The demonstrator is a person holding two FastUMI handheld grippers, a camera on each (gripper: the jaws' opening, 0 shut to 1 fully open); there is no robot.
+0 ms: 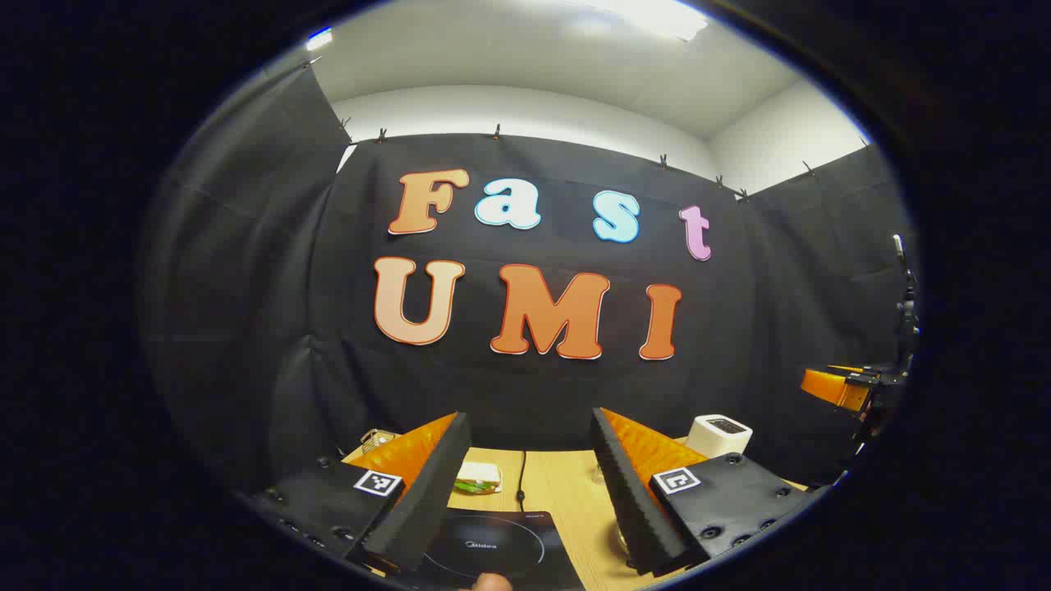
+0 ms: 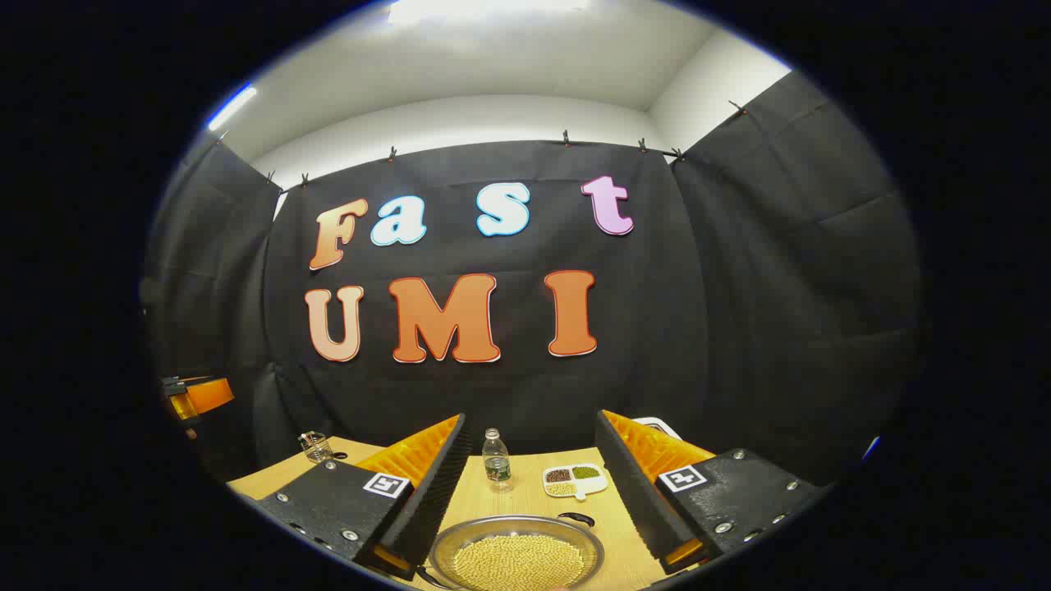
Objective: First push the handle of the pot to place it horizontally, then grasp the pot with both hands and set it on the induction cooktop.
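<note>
Hovering: left hand-held gripper (image 1: 525, 492) wide open, empty, above induction cooktop (image 1: 493, 546); right hand-held gripper (image 2: 530, 492) likewise above pot (image 2: 517, 558).

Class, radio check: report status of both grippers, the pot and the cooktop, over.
Left gripper open above induction cooktop. Right gripper open above pot of beans, not yet grasped. Bottle and sectioned dish behind pot.

We hold the left claw (image 1: 530, 484) above the desk (image 1: 575, 501) with its fingers spread wide, nothing between them. Below the gap lies the induction cooktop (image 1: 493, 550), its cord (image 1: 520, 480) running away from us. Just beyond the left finger sits a sandwich (image 1: 479, 478). Past the right finger stands a white toaster (image 1: 718, 433). Far off to the right we see the other claw (image 1: 846, 387).
</note>
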